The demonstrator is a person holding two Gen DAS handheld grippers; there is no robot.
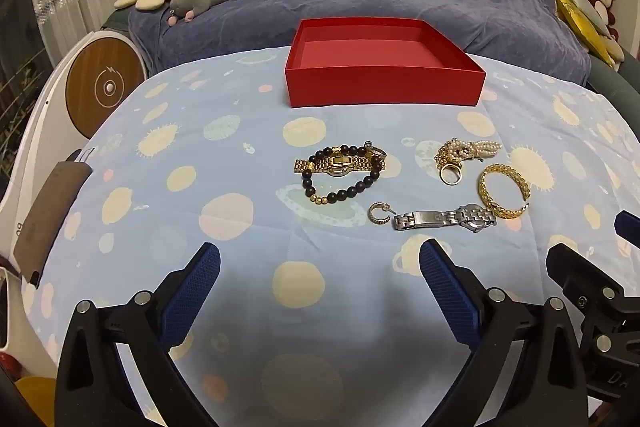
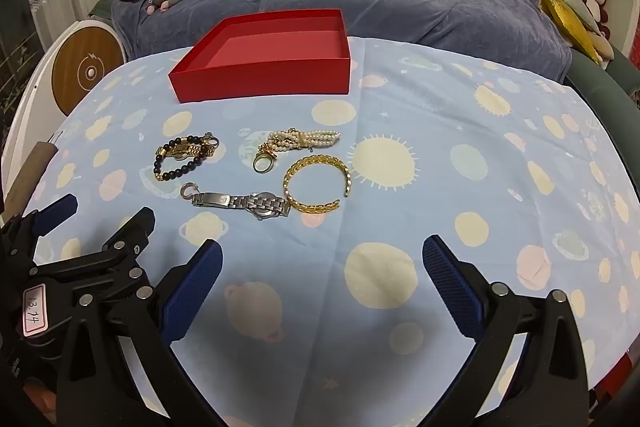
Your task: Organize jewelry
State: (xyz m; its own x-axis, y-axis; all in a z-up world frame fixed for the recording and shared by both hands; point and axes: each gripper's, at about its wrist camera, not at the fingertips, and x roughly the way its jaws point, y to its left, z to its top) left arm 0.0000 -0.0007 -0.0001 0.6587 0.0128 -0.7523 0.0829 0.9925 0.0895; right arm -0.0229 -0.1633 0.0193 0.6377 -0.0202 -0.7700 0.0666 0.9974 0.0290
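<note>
Holding both tools low over the patterned tablecloth, we have nothing gripped yet: the left gripper has its blue fingers spread wide apart and empty, and the right gripper is spread the same way, also empty. All the jewelry lies loose on the cloth between us and the red box, which sits open and bare at the far side, in front of the covered sofa. Nearest to us is the silver watch, stretched flat with its long axis running left to right across our line of reach, a small hoop earring just beside its left end and the gold cuff bracelet touching or nearly touching its right end (we cannot tell which). Farther back sit the gold ring against the pearl bracelet, and, to the left, the dark bead bracelet draped around a gold watch. We judge the silver watch the likeliest first pick: it lies ahead and slightly right of the left gripper, ahead and left of the right one, so either could close across its narrow band.
</note>
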